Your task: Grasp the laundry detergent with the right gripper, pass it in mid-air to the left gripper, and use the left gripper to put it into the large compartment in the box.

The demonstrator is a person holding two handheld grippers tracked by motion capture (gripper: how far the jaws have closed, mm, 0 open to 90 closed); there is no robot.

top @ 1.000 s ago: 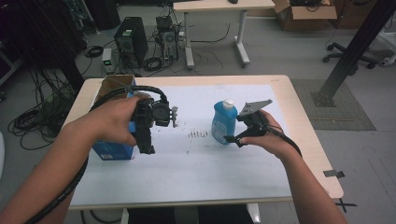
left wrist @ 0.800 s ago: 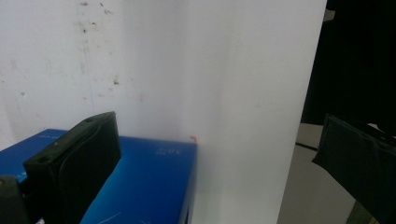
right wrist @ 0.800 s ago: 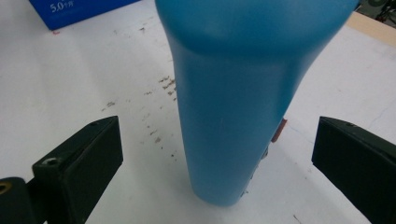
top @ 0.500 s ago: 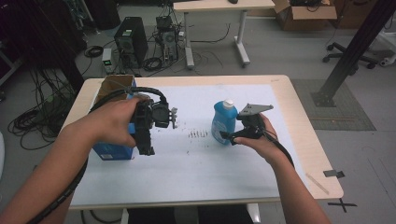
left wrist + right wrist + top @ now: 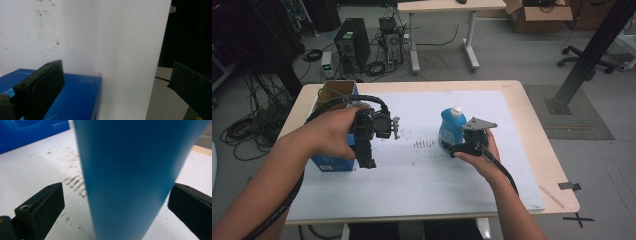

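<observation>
Right tool (image 5: pixel 451 148) spread wide around upright blue bottle (image 5: pixel 451 129) at frame centre on the counter (image 5: pixel 522 150); best centred before squeezing; left tool (image 5: pixel 368 159), unclenched, over blue box (image 5: pixel 331 162).

Light wood table (image 5: pixel 532 125), most of its top covered by a white sheet (image 5: pixel 422 175) with dark smudge marks near the middle. On the sheet: blue bottle (image 5: pixel 450 127) with white cap stood upright right of centre, blue box (image 5: pixel 329 161) lay at the left edge, open cardboard box (image 5: pixel 333 90) just behind it.
</observation>
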